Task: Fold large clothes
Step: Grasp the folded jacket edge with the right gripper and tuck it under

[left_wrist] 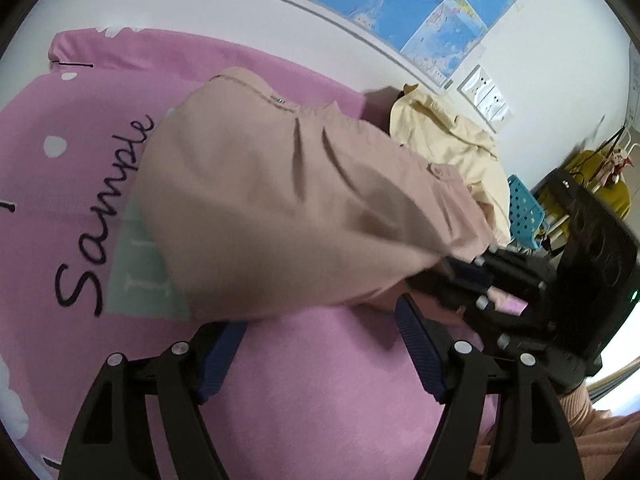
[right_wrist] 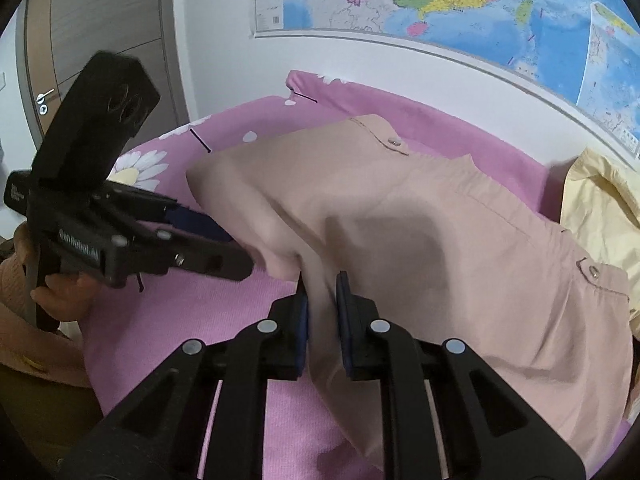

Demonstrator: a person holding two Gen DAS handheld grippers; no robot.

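Mid-fold, by the look of it: dusty-pink buttoned cotton shirt (right_wrist: 420, 232) lying on the pink printed bedsheet (right_wrist: 208, 320), one edge pinched and lifted. Right hand-held gripper (right_wrist: 322, 300) clamped on a fold of that fabric; left hand-held gripper (left_wrist: 320, 344) spread wide, holding nothing, hovering near the hem. Next, probably: carrying the lifted edge across toward 12 o'clock and laying it flat. Free sheet toward 9 o'clock; crumpled pale-yellow garment (right_wrist: 600, 208) crowding 3 o'clock; white wall (right_wrist: 224, 40) close behind.
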